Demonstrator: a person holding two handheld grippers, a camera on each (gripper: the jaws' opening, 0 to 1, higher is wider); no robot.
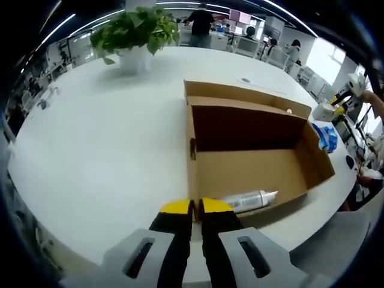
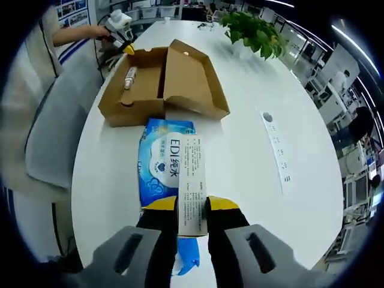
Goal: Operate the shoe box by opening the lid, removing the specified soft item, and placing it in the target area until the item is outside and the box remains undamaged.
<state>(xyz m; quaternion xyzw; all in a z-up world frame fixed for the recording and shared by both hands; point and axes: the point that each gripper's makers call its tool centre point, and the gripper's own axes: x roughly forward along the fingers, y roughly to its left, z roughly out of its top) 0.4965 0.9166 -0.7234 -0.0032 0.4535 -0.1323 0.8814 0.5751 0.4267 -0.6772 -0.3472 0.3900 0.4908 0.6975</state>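
Right jaws around tissue pack (image 2: 165,168), outside box (image 2: 159,84)

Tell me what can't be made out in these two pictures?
- Pack, right gripper view: near end hidden behind the right tongs.
- Bottle, left gripper view: label too blurred to read; near end hidden behind the left tongs.
- Box, right gripper view: far inside hidden by its raised lid.

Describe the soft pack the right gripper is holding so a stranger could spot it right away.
On the white table, just in front of the open cardboard shoe box, a flat blue wipes pack lies lengthwise with its near end between the right gripper jaws. It alone is glossy blue, with a long white printed label.
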